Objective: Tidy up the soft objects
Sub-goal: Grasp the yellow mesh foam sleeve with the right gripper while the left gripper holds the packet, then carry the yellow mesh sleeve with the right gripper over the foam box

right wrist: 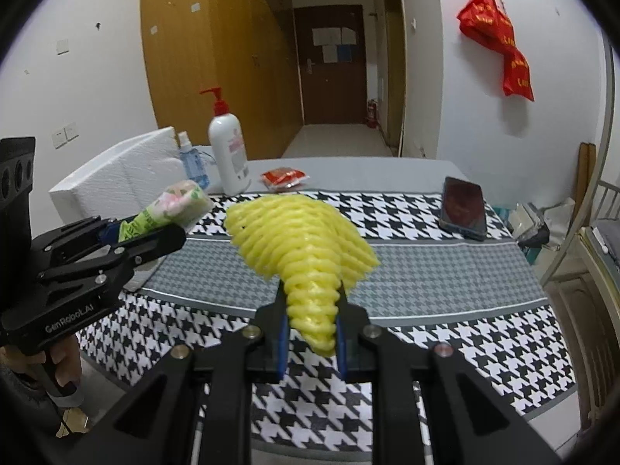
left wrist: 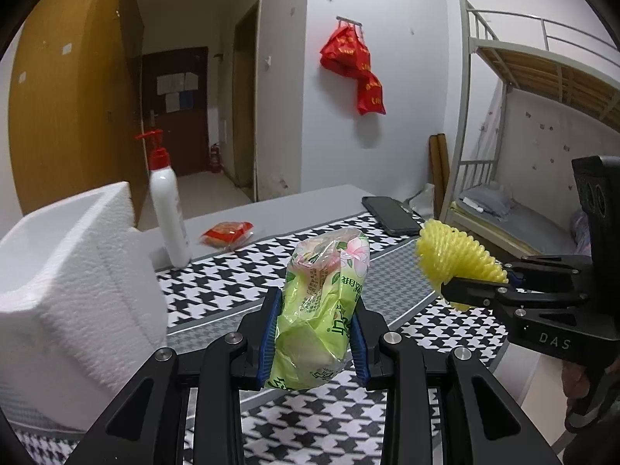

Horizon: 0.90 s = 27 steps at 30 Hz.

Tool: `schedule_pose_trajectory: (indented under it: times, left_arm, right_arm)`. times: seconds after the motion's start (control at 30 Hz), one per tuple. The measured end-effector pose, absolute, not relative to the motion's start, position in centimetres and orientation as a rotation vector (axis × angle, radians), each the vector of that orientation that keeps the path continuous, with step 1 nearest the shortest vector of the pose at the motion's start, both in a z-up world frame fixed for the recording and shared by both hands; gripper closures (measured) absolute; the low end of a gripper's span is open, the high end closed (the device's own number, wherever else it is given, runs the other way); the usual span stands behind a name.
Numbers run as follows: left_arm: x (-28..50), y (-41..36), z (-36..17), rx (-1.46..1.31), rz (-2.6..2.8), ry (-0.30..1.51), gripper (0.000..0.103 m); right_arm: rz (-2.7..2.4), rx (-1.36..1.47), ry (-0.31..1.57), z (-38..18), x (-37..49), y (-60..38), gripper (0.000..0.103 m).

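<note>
- My left gripper (left wrist: pixel 316 333) is closed on a green tissue pack (left wrist: pixel 323 302); the blue pads press into both sides of its lower half and the plastic wrap creases between them.
- The tissue pack stands up out of my left fingers, its floral end pointing away from me, held in the air above the houndstooth cloth (left wrist: pixel 217 283).
- My right gripper (right wrist: pixel 310 333) is closed on a yellow foam net (right wrist: pixel 306 244); the narrow end is pinched between the pads and the wide end fans out ahead.
- The foam net is off the worktop (right wrist: pixel 348 168), hanging over the grey band of the cloth.
- From the left wrist view the right gripper (left wrist: pixel 471 288) sits to the right of the tissue pack, with the foam net (left wrist: pixel 451 257) just beside the pack but apart from it.
- From the right wrist view the left gripper (right wrist: pixel 147 240) sits at left, the tissue pack (right wrist: pixel 174 205) in front of a white foam box (right wrist: pixel 128 172).
- The foam box (left wrist: pixel 77 271) is close on my left in the left wrist view, open side up.
- On the worktop beyond: a white pump bottle (right wrist: pixel 228 151) upright, a small blue spray bottle (right wrist: pixel 192 162) beside the box, a red snack packet (right wrist: pixel 285 178) lying flat, a dark phone (right wrist: pixel 463 207) at the right on the cloth.
- A red bag (left wrist: pixel 354 66) hangs on the wall; a bunk bed (left wrist: pixel 542 124) stands at far right.
</note>
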<state>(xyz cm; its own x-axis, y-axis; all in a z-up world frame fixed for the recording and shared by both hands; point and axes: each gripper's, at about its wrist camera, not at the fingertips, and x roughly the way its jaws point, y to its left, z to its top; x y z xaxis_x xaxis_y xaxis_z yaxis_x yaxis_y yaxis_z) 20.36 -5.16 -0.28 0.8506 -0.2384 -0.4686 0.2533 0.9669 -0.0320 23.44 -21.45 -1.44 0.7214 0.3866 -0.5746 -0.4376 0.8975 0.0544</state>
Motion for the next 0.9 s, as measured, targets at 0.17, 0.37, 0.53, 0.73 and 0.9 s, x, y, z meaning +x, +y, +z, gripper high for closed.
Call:
schedule_pose_trajectory:
  times: [0.17,0.37,0.53,0.73,0.9]
  left_arm:
    - [18.5,-4.3,0.7,0.041,-0.24,0.467,0.069]
    - [16.6,-2.5,1.5,0.019,-0.205,0.439,0.069]
    - [14.7,-0.6,2.2,0.005,-0.147,0.422,0.069]
    - [12.6,1.5,3.0,-0.013,-0.078,0.386,0.069]
    - [10.8,3.4,3.4,-0.038,-0.01,0.367,0.069]
  right_arm:
    - [0.465,-0.087,0.591,-0.7,22.2,-20.9,0.081]
    - [0.483,-0.095,0.557,0.4,20.7,-20.0,0.081]
    - [0.519,-0.104,0.527,1.2,19.3,-18.4,0.081]
    - [0.572,-0.117,0.502,2.0,18.4,-16.1,0.081]
    - [0.63,-0.144,0.477,2.5,17.5,-14.0,0.081]
